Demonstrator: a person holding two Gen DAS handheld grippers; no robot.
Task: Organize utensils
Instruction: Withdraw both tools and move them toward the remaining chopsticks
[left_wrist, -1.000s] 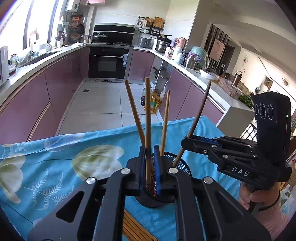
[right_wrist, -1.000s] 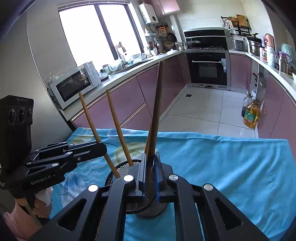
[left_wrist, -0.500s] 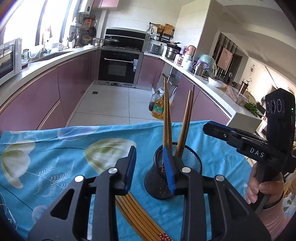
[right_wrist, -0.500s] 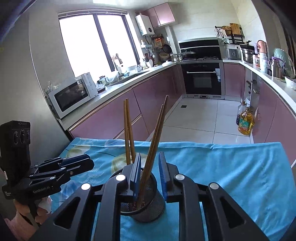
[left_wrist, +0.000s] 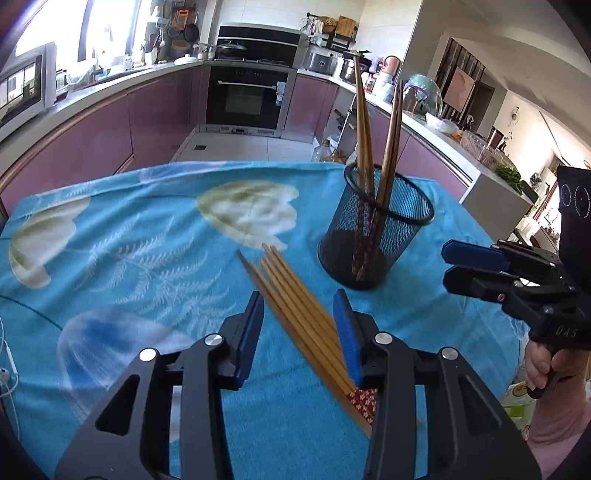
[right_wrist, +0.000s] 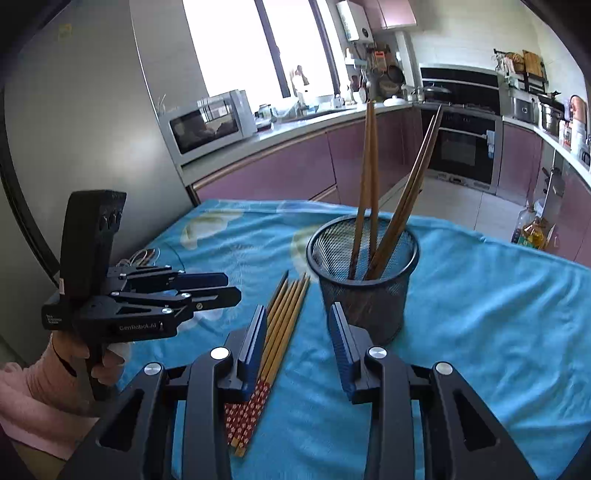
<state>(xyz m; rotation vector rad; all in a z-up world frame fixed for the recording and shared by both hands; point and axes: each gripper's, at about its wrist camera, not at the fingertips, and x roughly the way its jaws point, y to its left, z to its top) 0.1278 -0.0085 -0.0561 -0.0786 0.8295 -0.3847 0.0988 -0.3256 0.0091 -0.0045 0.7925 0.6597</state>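
Note:
A black mesh cup (left_wrist: 373, 236) (right_wrist: 364, 266) stands on the blue cloth with several wooden chopsticks (left_wrist: 364, 122) (right_wrist: 369, 166) upright in it. A bundle of loose chopsticks (left_wrist: 295, 306) (right_wrist: 284, 321) with red patterned ends lies on the cloth in front of the cup. My left gripper (left_wrist: 299, 314) hovers over this bundle, its jaws opening, the pads apart from the sticks. My right gripper (right_wrist: 297, 321) is also opening, with nothing gripped; the bundle lies by its left pad and the cup just beyond its right pad. Each gripper shows in the other's view: the right gripper (left_wrist: 448, 266), the left gripper (right_wrist: 229, 288).
The blue flowered cloth (left_wrist: 129, 240) covers the table, whose far edge drops to the kitchen floor. A white cable (left_wrist: 7, 369) lies at the left edge. Purple cabinets, a microwave (right_wrist: 207, 125) and an oil bottle (right_wrist: 532, 232) stand beyond.
Both grippers let go of the chopsticks they held in the cup and opened. They drew back and down, so the loose bundle on the cloth now lies under them.

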